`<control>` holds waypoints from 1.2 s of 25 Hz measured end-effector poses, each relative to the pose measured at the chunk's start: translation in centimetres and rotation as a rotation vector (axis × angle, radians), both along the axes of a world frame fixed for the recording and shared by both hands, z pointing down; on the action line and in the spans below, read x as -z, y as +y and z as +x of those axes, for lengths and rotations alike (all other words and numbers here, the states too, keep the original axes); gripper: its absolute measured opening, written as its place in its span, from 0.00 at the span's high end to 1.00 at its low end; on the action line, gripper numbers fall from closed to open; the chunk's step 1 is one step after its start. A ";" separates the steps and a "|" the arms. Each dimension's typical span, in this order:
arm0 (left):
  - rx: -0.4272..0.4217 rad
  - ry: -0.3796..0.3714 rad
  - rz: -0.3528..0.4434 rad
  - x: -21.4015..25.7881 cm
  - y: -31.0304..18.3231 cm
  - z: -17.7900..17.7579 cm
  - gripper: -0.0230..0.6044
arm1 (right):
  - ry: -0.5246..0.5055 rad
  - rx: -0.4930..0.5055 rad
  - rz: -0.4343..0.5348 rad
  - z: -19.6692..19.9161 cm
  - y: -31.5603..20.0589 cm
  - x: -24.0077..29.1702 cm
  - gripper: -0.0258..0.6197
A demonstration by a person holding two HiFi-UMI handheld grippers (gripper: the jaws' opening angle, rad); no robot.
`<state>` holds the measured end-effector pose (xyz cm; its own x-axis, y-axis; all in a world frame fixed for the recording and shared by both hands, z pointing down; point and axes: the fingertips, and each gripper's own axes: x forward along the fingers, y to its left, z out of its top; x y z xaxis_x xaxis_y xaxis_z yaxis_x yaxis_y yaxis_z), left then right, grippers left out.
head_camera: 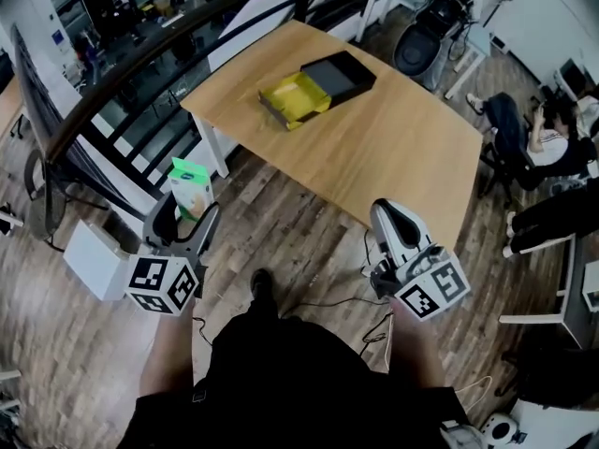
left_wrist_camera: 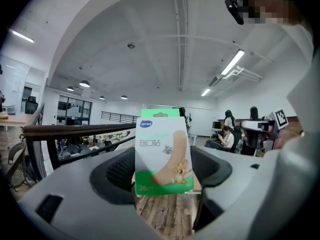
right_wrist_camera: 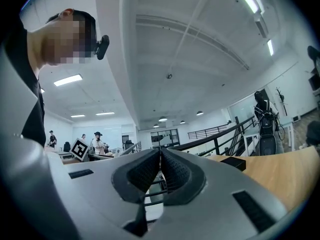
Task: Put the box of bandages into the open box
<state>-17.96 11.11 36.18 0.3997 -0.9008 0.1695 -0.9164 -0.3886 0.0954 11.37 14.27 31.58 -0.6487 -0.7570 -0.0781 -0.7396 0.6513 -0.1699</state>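
The left gripper (head_camera: pixel 183 215) pinches the box of bandages (left_wrist_camera: pixel 163 151) upright. Its lower part sits between the jaws and its top stands clear above them. The right gripper (head_camera: pixel 391 221) has its jaws pressed together on nothing. Both grippers hang over the wooden floor (head_camera: pixel 281 223), short of the table (head_camera: pixel 393 157). The open box (head_camera: pixel 316 87) lies at the table's far side, well apart from the box of bandages.

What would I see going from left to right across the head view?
box of bandages → open box → right gripper → seated person
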 end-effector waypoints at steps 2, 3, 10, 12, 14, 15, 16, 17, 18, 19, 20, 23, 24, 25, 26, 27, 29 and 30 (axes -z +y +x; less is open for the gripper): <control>-0.011 0.003 -0.004 -0.1 -2.2 -0.5 0.41 | 0.004 -0.007 -0.008 -0.8 -2.1 -0.1 0.90; -0.017 0.005 -0.005 -0.2 -3.3 -0.8 0.41 | 0.006 -0.011 -0.010 -1.2 -3.1 -0.1 0.90; -0.053 0.025 0.006 0.2 -9.2 -3.5 0.41 | 0.028 -0.044 -0.008 -4.4 -8.6 1.0 0.90; -0.063 0.030 0.011 0.4 -10.3 -4.1 0.41 | 0.033 -0.056 -0.001 -5.1 -9.6 1.5 0.90; -0.072 0.033 0.013 0.4 -11.2 -4.6 0.41 | 0.038 -0.065 0.008 -5.6 -10.3 2.0 0.90; -0.075 0.034 0.014 0.3 -11.7 -4.9 0.41 | 0.040 -0.068 0.011 -5.8 -10.6 2.1 0.90; -0.076 0.035 0.014 0.3 -12.1 -5.2 0.41 | 0.041 -0.071 0.013 -6.0 -11.0 2.2 0.90; -0.075 0.036 0.016 0.3 -12.5 -5.5 0.41 | 0.042 -0.072 0.014 -6.3 -11.3 2.3 0.90; -0.073 0.038 0.017 0.3 -12.9 -5.8 0.41 | 0.044 -0.073 0.014 -6.5 -11.5 2.4 0.90; -0.070 0.041 0.017 0.3 -13.2 -6.1 0.41 | 0.045 -0.074 0.014 -6.7 -11.8 2.5 0.90; -0.068 0.044 0.017 0.2 -13.4 -6.4 0.41 | 0.046 -0.076 0.014 -6.9 -12.0 2.6 0.90; -0.065 0.054 0.016 0.1 -14.0 -6.9 0.41 | 0.052 -0.089 0.023 -6.7 -12.3 3.1 0.90; -0.068 0.056 0.018 0.2 -14.1 -6.8 0.41 | 0.053 -0.096 0.026 -6.5 -12.4 3.3 0.90; -0.071 0.056 0.021 0.3 -14.1 -6.7 0.41 | 0.053 -0.102 0.028 -6.3 -12.4 3.5 0.90; -0.075 0.055 0.022 0.3 -14.1 -6.6 0.41 | 0.051 -0.108 0.029 -6.1 -12.5 3.5 0.90; -0.078 0.052 0.022 0.3 -14.2 -6.5 0.41 | 0.049 -0.111 0.029 -5.9 -12.6 3.6 0.90; -0.080 0.046 0.019 0.3 -14.7 -6.3 0.41 | 0.044 -0.108 0.027 -5.9 -13.0 3.5 0.90; -0.080 0.044 0.017 0.2 -15.0 -6.3 0.41 | 0.044 -0.104 0.025 -5.9 -13.3 3.3 0.90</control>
<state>-24.22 -3.91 35.98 0.4770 -0.8684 0.1355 -0.8776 -0.4621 0.1278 5.47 0.98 28.28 -0.5699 -0.8186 -0.0716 -0.8098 0.5743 -0.1205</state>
